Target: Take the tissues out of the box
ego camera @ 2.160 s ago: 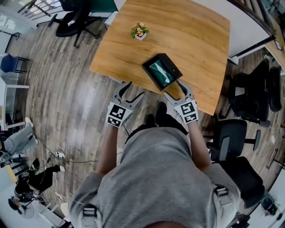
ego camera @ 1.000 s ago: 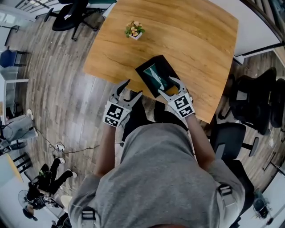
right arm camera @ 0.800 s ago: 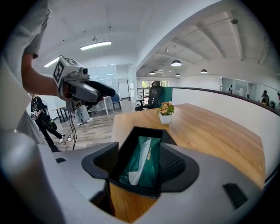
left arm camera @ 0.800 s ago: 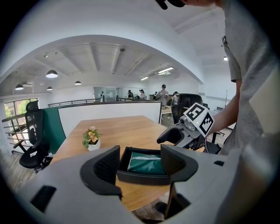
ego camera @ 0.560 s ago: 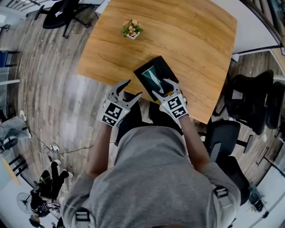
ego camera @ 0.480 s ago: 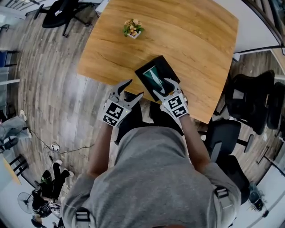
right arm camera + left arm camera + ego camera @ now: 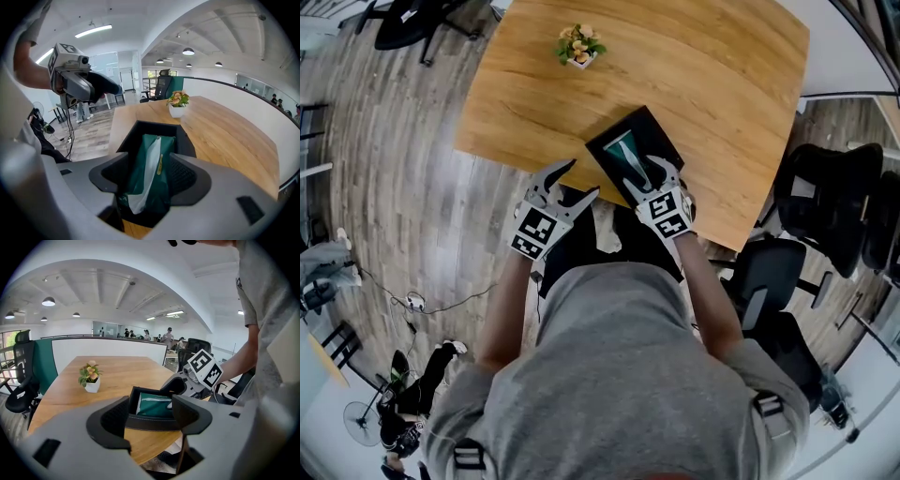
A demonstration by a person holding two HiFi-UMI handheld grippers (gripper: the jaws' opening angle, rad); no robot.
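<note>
Right tongs (image 7: 645, 178) forward, over box (image 7: 607, 147)

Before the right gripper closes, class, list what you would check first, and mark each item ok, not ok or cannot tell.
1. Right gripper jaws apart: ok.
2. Green tissue pack sits between those jaws: ok.
3. White tissue sticks out of the pack, ready to be pinched: ok.
4. Black box steadied by the left gripper: not ok; its jaws are apart and short of the box.
5. Potted plant well away from the box: ok.
6. Right jaws touching the pack: cannot tell.
</note>
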